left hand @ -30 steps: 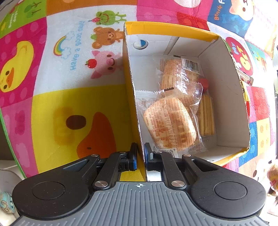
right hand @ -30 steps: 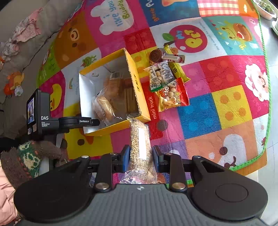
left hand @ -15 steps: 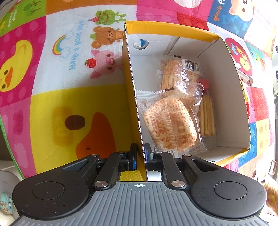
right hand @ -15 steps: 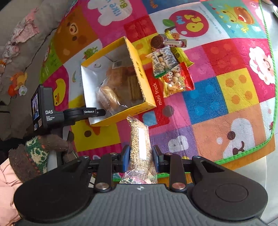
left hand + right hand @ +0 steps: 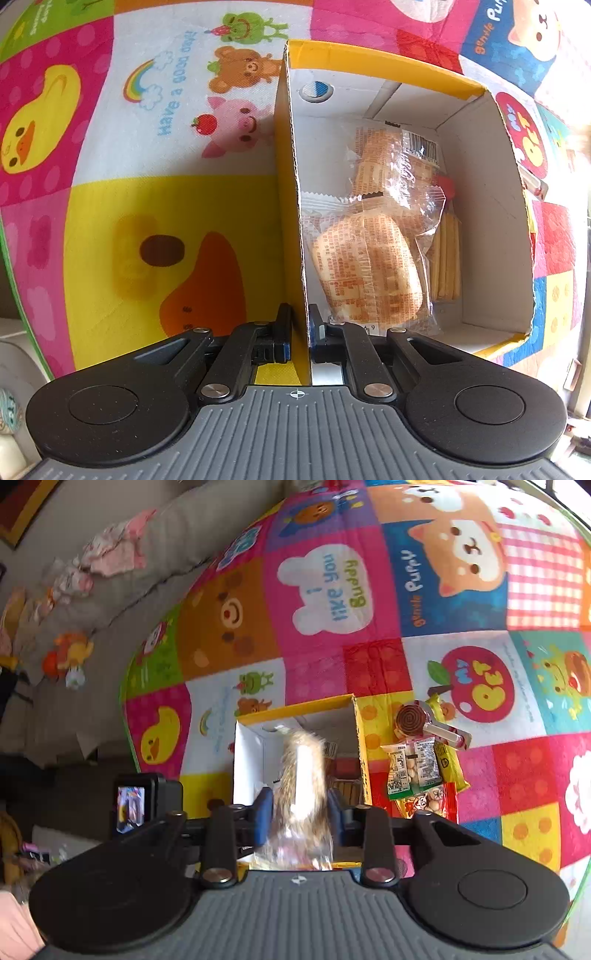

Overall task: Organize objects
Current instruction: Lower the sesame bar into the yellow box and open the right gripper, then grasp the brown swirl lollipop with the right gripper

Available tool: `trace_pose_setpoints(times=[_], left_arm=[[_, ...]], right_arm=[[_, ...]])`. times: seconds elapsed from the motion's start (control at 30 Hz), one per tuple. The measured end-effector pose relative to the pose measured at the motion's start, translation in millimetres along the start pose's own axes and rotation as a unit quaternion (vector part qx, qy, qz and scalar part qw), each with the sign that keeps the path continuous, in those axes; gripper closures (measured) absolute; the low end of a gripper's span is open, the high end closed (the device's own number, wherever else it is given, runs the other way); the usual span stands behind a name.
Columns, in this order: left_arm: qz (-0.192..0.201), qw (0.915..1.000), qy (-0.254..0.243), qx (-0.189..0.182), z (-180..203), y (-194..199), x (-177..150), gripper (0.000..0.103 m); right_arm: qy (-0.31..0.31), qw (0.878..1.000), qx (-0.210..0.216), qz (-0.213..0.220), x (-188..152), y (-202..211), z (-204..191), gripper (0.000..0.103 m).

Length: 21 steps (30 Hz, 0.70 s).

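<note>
Left gripper (image 5: 299, 325) fingers clamped on box wall (image 5: 291, 221), pointing down; right gripper (image 5: 300, 806) fingers just parting, grain bag (image 5: 301, 775) between.

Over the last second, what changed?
The right tongs carried the grain bag from the box's near side to over the open yellow box, and their jaws have just been opening, with the blurred bag between them and no longer squeezed. Unchanged: the left tongs stay clamped on the box wall, the bread packs inside, and the snack packets on the mat.
</note>
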<state>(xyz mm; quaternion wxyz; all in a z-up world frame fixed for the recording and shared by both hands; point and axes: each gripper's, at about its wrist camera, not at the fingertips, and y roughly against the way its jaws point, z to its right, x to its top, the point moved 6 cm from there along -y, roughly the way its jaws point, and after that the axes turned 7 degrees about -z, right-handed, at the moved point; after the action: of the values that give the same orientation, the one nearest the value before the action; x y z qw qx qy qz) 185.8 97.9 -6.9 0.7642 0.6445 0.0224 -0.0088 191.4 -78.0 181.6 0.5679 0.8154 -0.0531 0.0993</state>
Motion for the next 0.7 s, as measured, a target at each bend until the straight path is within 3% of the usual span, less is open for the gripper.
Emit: trace_pose_setpoints(times=[0.17, 0.37, 0.5, 0.7], left_arm=[[-0.009, 0.9998, 0.014, 0.009, 0.9, -5.1, 2.6, 0.094], [-0.02, 0.9989, 0.034, 0.025, 6.3, -6.9, 5.2, 0.094], [-0.024, 0.9983, 0.041, 0.034, 10.5, -0.9, 4.2, 0.094], [-0.02, 0.9975, 0.048, 0.047, 17.2, 3.2, 5.3, 0.095]], right_arm=[[0.027, 0.998, -0.006, -0.052, -14.4, -22.1, 22.6, 0.067], [0.054, 0.993, -0.064, -0.081, -16.6, -38.5, 88.0, 0.067], [0.08, 0.988, -0.099, -0.092, 1.8, -61.5, 132.7, 0.067], [0.115, 0.985, -0.093, -0.086, 53.4, -98.6, 157.1, 0.067]])
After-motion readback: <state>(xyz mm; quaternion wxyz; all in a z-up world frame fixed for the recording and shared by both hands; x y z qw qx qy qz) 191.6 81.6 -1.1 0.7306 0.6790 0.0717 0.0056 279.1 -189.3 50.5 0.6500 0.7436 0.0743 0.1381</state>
